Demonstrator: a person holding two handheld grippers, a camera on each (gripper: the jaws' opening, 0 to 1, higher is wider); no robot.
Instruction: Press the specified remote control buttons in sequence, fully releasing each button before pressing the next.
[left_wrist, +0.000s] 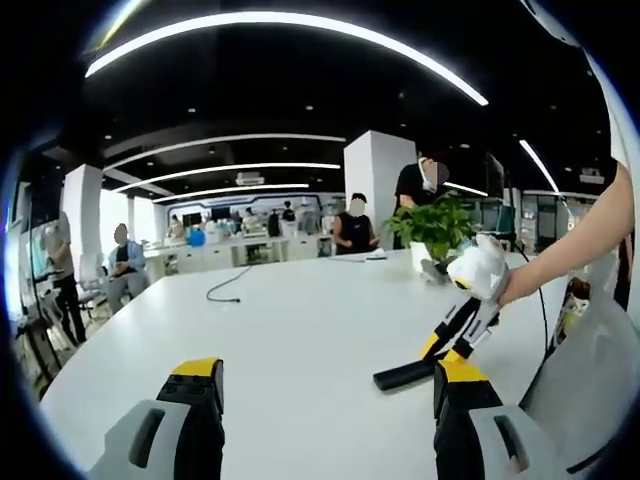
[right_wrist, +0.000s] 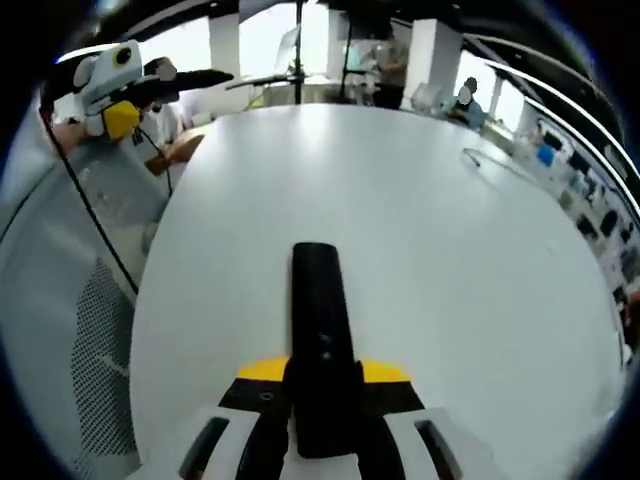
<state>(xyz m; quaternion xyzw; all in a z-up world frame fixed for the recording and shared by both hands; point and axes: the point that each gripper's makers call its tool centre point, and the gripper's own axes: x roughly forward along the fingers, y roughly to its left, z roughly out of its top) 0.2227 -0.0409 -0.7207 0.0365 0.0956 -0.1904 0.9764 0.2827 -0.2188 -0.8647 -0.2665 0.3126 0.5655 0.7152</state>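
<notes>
Step in hand: setup, no button pressed yet. Right gripper (right_wrist: 322, 400) has its fingers pinched on the near end of the black remote (right_wrist: 320, 330), held over the white bench (right_wrist: 450, 250). Left gripper (left_wrist: 325, 405) fingers spread, holding nothing, above the bench. Remote's long axis runs straight along the right fingers, free end pointing away. Next: bring 1 left fingertip down onto the first target button; buttons too dark to tell apart.
</notes>
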